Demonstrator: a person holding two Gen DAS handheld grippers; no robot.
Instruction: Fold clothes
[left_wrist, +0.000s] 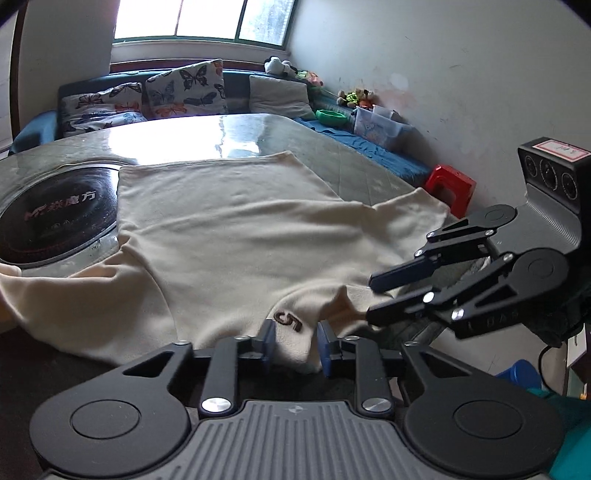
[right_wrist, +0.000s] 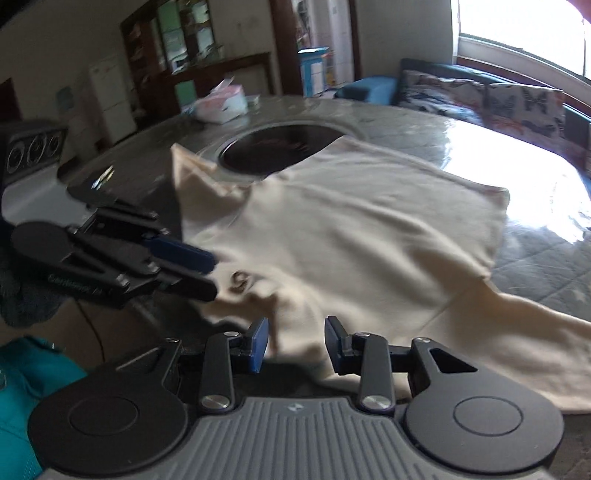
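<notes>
Near: found left tongs (left_wrist: 295, 344) at sweater's (left_wrist: 229, 229) collar, could not tell if pinched | found right tongs (right_wrist: 295, 343) loose, sweater edge between | Middle: saw sweater spread on table (left_wrist: 317, 136), near edge hanging off | Far: saw pillows (left_wrist: 184, 88)

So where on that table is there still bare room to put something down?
Bare table lies beyond the cream garment, toward the butterfly cushions, and right of the garment toward the red stool. The dark round inset is partly uncovered. The near edge is crowded: both tools and bunched cloth.
</notes>
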